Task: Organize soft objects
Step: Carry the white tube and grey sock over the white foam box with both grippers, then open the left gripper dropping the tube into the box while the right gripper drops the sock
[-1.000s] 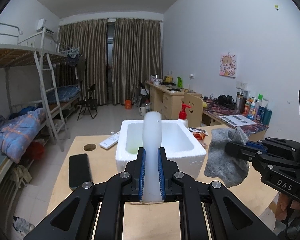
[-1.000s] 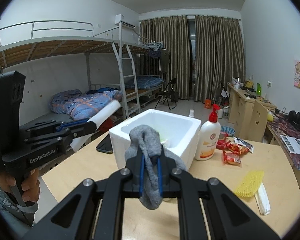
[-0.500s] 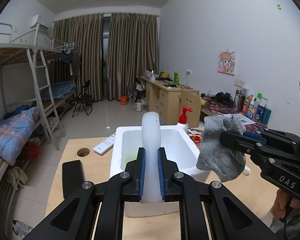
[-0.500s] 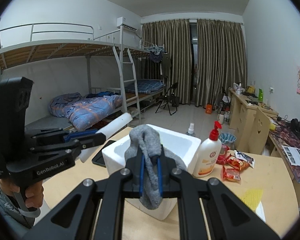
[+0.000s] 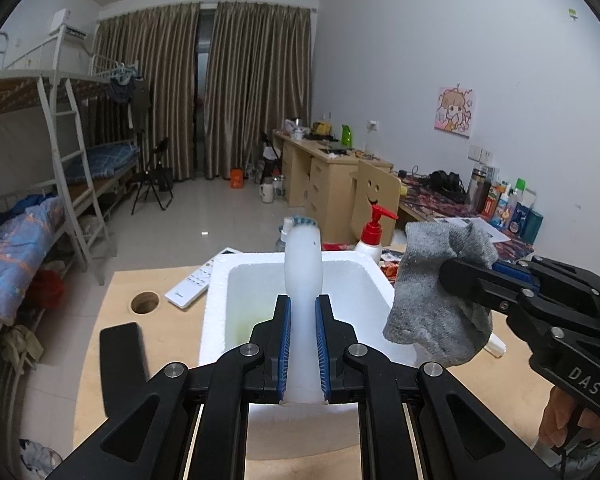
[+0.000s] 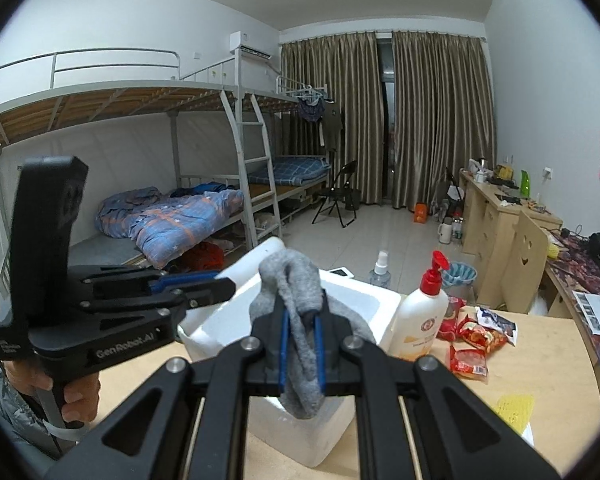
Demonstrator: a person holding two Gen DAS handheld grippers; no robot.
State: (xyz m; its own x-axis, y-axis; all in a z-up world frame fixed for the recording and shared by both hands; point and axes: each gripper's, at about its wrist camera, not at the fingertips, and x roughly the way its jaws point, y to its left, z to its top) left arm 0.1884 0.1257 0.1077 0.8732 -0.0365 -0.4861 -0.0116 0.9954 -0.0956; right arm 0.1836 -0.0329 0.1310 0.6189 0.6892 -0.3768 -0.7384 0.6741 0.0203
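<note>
My left gripper is shut on a white foam roll that stands upright between its fingers, above the near rim of a white foam box. My right gripper is shut on a grey sock, which hangs over the box. The sock and right gripper show at the right in the left wrist view, over the box's right rim. The left gripper shows at the left in the right wrist view. Something pale green lies at the box bottom.
On the wooden table lie a black phone, a white remote and a round hole. A red-pump lotion bottle, snack packets and a yellow mesh piece are right of the box.
Both grippers have moved forward and up over the foam box, keeping hold of the roll and the sock. The sock now hangs over the box's right rim.
</note>
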